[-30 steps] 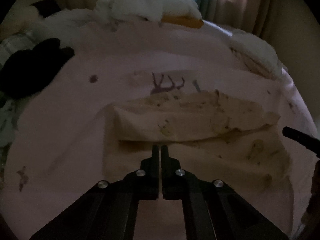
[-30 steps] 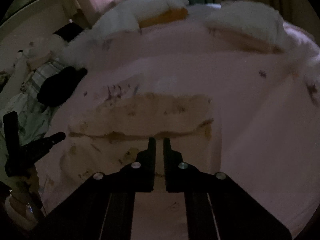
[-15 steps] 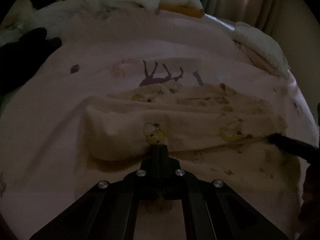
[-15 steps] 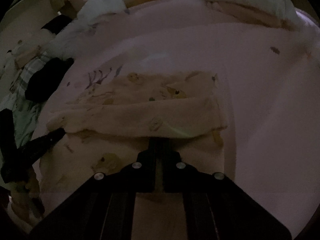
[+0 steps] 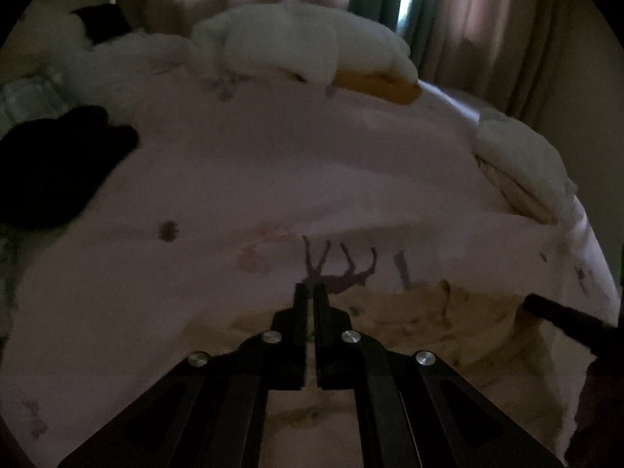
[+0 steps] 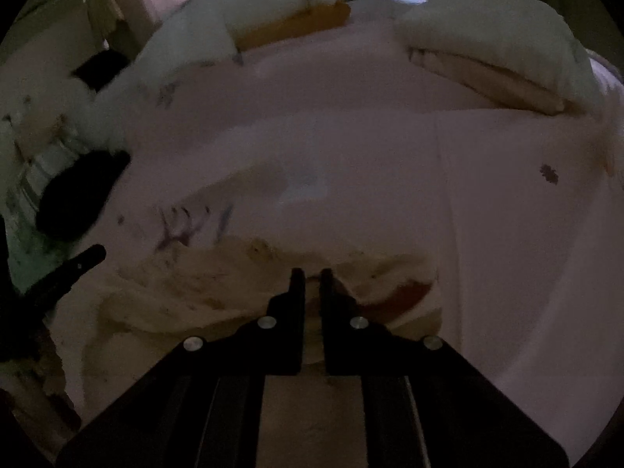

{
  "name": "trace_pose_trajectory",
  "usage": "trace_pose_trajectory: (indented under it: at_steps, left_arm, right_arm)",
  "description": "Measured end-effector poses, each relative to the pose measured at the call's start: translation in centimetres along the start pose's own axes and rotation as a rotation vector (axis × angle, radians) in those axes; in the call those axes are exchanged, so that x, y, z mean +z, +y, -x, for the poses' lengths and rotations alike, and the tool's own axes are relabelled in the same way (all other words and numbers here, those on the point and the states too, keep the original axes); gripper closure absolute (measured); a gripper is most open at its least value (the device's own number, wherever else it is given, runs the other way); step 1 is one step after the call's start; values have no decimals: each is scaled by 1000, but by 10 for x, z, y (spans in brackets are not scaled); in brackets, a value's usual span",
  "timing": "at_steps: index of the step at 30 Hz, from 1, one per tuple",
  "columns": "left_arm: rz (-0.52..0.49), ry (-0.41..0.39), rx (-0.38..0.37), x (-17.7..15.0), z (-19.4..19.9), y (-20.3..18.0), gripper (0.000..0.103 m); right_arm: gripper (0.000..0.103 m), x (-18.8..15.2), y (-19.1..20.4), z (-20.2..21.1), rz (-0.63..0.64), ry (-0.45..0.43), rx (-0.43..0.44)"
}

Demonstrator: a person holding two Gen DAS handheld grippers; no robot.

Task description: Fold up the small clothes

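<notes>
A small cream garment with a yellow print (image 5: 421, 323) lies on the pink bed sheet (image 5: 273, 179), close under both grippers. My left gripper (image 5: 310, 290) is shut on the garment's near fold; cloth hangs between and below its fingers. My right gripper (image 6: 310, 275) is shut on the garment (image 6: 187, 292) as well, with cloth bunched under its fingers. Each gripper's tip shows at the edge of the other's view: the right one (image 5: 561, 318) and the left one (image 6: 74, 269).
White pillows and a yellow one (image 5: 374, 85) lie at the head of the bed. A folded white blanket (image 6: 499, 50) lies at the right. A black garment (image 5: 50, 171) lies at the left. Curtains hang behind the bed.
Both grippers have closed on the garment's near fold and lifted it forward toward the far side. The garment now sits lower and closer in both views.
</notes>
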State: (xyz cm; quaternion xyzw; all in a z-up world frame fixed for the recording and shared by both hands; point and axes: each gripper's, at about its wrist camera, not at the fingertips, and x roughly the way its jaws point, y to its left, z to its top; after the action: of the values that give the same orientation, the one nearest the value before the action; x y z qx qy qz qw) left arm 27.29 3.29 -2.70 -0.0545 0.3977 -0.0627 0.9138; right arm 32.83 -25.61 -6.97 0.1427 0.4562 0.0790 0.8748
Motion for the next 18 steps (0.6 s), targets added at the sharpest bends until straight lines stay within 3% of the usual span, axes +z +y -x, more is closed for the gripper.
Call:
trace_pose_trajectory:
  at_steps: [3, 6, 10, 15, 16, 18]
  left_arm:
    - [-16, 91, -34, -16, 11, 9, 102]
    - [-49, 179, -41, -44, 10, 12, 102]
    - [-73, 274, -57, -66, -14, 6, 102]
    - [-38, 267, -45, -45, -50, -6, 102]
    - [-27, 268, -46, -36, -58, -9, 102]
    - [-23, 241, -32, -17, -72, -18, 102]
  right_arm:
    - [94, -3, 7, 17, 15, -7, 60]
    - [93, -14, 9, 32, 44, 1, 35]
    - [93, -40, 4, 21, 81, 111, -11]
    - [94, -56, -4, -12, 74, 181, -28]
    - [99, -52, -2, -19, 85, 170, -34]
    - [100, -40, -1, -32, 64, 168, -30]
